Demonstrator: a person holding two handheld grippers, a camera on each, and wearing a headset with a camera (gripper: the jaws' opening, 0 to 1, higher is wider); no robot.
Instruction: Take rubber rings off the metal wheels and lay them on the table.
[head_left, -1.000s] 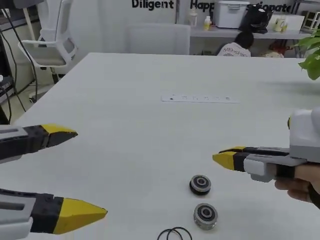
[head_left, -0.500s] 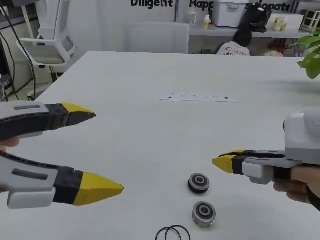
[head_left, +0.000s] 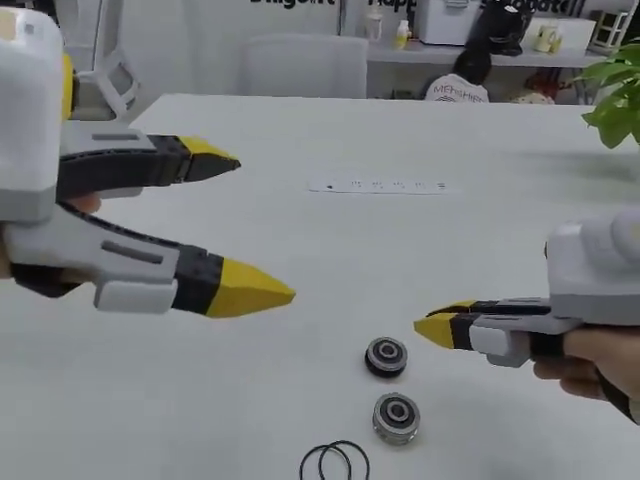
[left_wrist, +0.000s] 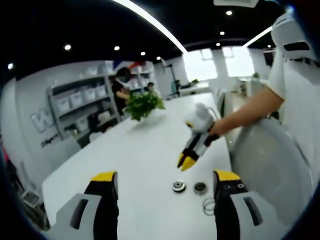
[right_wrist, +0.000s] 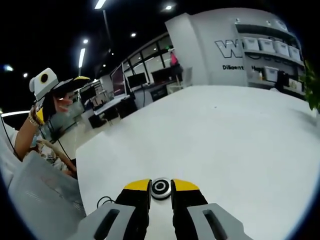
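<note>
— Starting from the left?
— First, the left gripper (head_left: 262, 227). Hangs above the white table (head_left: 400, 250), gapes wide, grips nothing. Looks the same from its own view (left_wrist: 165, 176): yellow tips far apart, only air between.

— Next, lower down?
— Two rubber rings (head_left: 335, 462), thin and black. Lie flat on the table near its close edge, overlap each other, sit just left of the nearer wheel (head_left: 397, 417).

— Then the metal wheels?
— Near each other, not touching. Silvery around the rim on the nearer wheel; dark around the rim on the farther wheel (head_left: 386, 356). Cannot tell for certain whether a ring sits on either. Well beyond both, a paper strip (head_left: 378, 185) with small marks, flat on the table.

— And on the right?
— The right gripper (head_left: 425, 328). Points left toward the farther wheel, stops just short of it, touches nothing. Narrows to a thin slit in its own view (right_wrist: 161, 184), with nothing pinched inside and that wheel just past the tips.

— Anything at the far edge?
— Leaves of a green plant (head_left: 615, 95), up at the right.
</note>
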